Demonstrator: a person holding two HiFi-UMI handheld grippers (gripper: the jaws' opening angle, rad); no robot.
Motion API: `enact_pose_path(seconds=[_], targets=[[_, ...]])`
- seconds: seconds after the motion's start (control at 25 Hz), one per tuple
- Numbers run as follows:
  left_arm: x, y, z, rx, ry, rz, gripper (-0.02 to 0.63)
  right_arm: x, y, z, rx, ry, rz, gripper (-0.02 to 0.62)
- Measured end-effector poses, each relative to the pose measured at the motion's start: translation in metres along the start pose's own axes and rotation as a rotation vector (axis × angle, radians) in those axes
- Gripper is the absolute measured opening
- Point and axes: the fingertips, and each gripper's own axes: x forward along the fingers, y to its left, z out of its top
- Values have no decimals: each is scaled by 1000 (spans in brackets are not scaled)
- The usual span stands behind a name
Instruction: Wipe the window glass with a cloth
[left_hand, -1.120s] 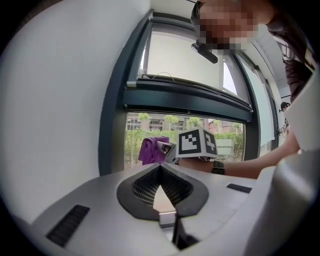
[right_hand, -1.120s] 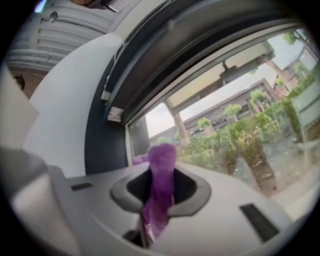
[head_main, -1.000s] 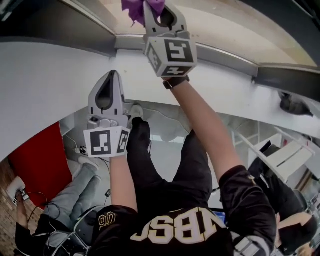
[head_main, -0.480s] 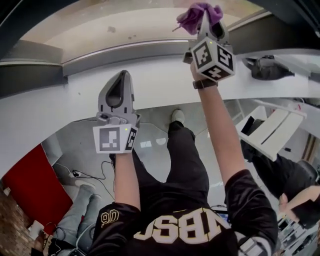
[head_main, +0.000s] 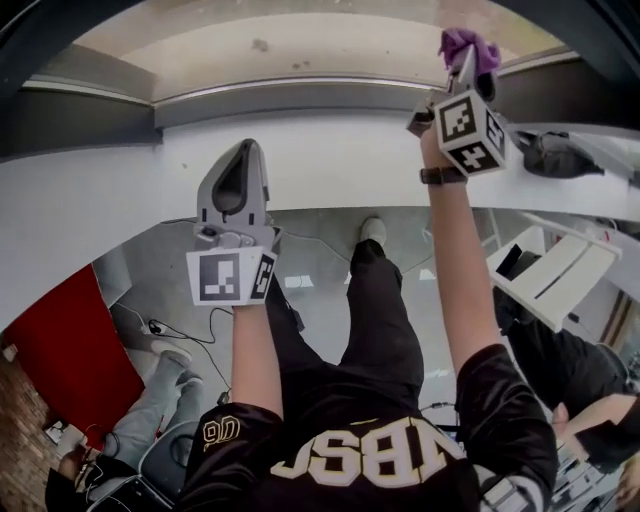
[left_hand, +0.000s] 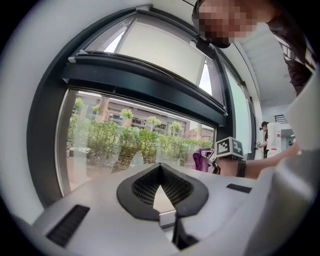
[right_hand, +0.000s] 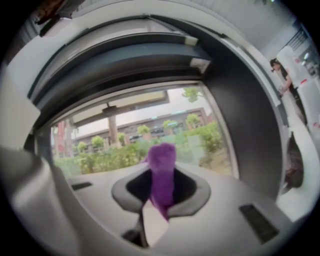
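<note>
Wiping seems under way, the right gripper (head_main: 466, 62) clamping the purple cloth (head_main: 463, 42) by the window glass's (head_main: 300, 45) right edge, the left gripper (head_main: 242, 150) closed and empty, so the next move calls for a pressed sweep leftward.

Green shrubs (left_hand: 115, 142) and low buildings (left_hand: 142, 114) outdoors; red panel (head_main: 75, 350), floor cables (head_main: 152, 327) below.

Cannot tell whether cloth (head_main: 466, 45) touches glass (head_main: 300, 40). Hides cloth's lower end between right gripper (right_hand: 161, 186) jaws. Crops glass at head view's top.
</note>
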Motion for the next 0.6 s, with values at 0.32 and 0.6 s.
enact_pose_path(seconds=[0.32,0.6], targets=[[-85,153,25,74,34,144,18,-64,386,-125,-82,173,715,74],[-147,223,29,93,82,234,18,-76,570,-209,-38,286,869,74]])
